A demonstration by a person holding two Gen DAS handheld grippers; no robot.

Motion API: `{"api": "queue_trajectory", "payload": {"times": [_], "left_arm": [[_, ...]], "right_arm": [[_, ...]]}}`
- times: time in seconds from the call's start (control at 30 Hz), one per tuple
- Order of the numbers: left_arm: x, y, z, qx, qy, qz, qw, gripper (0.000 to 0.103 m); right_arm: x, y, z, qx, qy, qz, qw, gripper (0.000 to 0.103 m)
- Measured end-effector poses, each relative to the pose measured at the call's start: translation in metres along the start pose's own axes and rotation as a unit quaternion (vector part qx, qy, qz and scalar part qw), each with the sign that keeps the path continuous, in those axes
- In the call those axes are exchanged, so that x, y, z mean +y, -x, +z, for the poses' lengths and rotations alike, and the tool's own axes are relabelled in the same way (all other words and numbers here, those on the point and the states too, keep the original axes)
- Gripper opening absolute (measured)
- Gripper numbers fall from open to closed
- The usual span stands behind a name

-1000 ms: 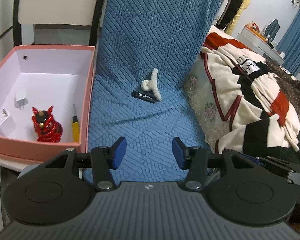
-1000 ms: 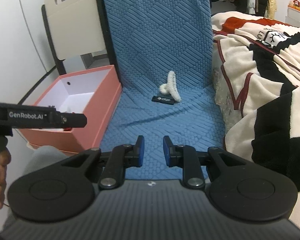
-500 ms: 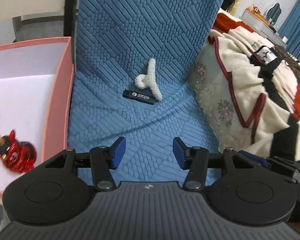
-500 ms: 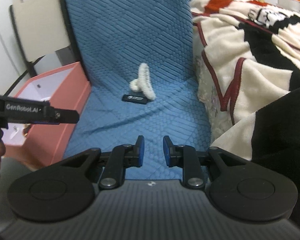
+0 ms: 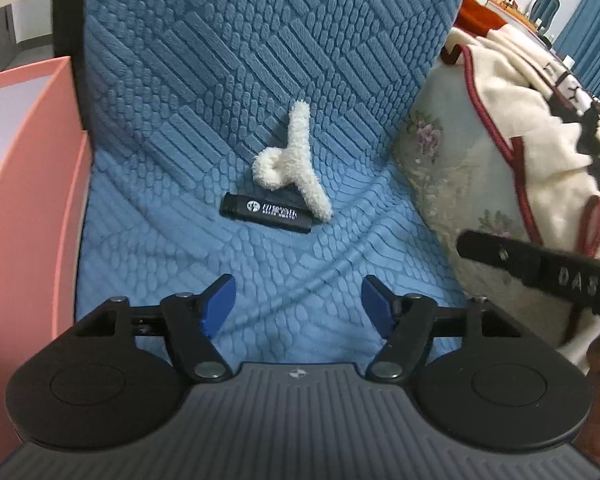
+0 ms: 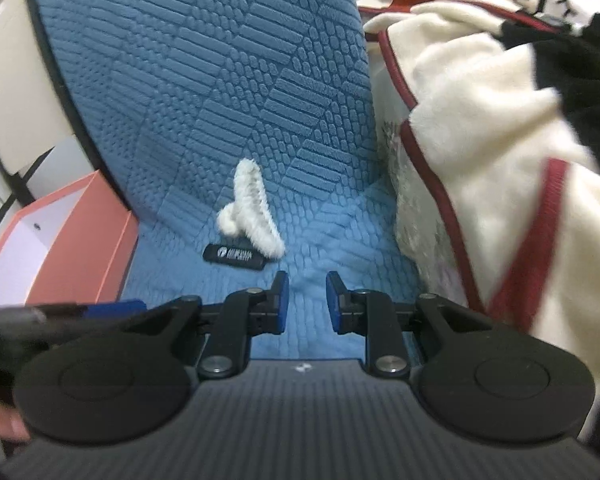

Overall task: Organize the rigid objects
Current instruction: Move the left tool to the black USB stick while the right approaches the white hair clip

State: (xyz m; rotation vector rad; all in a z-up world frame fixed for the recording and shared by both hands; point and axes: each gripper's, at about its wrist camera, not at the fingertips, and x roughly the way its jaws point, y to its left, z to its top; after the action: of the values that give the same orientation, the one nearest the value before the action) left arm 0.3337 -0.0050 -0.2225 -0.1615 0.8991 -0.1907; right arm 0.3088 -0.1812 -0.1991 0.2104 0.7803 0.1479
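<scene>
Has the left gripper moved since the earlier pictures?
Yes. The left gripper has moved forward and rightward: the pink box slid to the frame's left edge.

Two loose items on the blue quilted seat cushion (image 5: 148,216)

A fluffy white hair claw clip (image 5: 294,166) lies on its side, one end resting against a flat black stick with white print (image 5: 266,213) lying just in front of it; a pink open box (image 6: 66,236) stands left of both

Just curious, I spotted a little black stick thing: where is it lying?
The black stick lies flat mid-seat on the blue cushion, against the fluffy white hair claw behind it, right of the pink box.
</scene>
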Motion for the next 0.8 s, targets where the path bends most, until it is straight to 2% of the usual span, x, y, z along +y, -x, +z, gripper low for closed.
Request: {"api": "queue_trajectory", "payload": {"times": [0.17, 0.27, 0.3, 0.4, 0.63, 0.8], "left_arm": [[0.001, -0.032, 0.012, 0.0, -0.016, 0.004, 0.9999, 0.077], [0.004, -0.05, 0.02, -0.002, -0.025, 0.012, 0.9996, 0.079], [0.006, -0.056, 0.022, 0.0, -0.027, 0.017, 0.9995, 0.082], [0.012, -0.07, 0.028, -0.001, -0.033, 0.027, 0.9991, 0.082], [0.017, -0.089, 0.034, 0.006, -0.044, 0.022, 0.9988, 0.082], [0.02, -0.095, 0.033, 0.005, -0.055, 0.016, 0.9983, 0.082]], "right_arm": [[0.003, -0.04, 0.019, 0.016, 0.001, 0.036, 0.999, 0.036], [0.006, -0.063, 0.029, 0.031, 0.008, 0.06, 0.998, 0.036], [0.007, -0.072, 0.032, 0.038, 0.014, 0.061, 0.997, 0.036], [0.014, -0.093, 0.04, 0.05, 0.043, 0.072, 0.995, 0.037], [0.024, -0.135, 0.05, 0.092, 0.074, 0.125, 0.985, 0.037], [0.024, -0.152, 0.052, 0.102, 0.089, 0.12, 0.984, 0.035]]}}
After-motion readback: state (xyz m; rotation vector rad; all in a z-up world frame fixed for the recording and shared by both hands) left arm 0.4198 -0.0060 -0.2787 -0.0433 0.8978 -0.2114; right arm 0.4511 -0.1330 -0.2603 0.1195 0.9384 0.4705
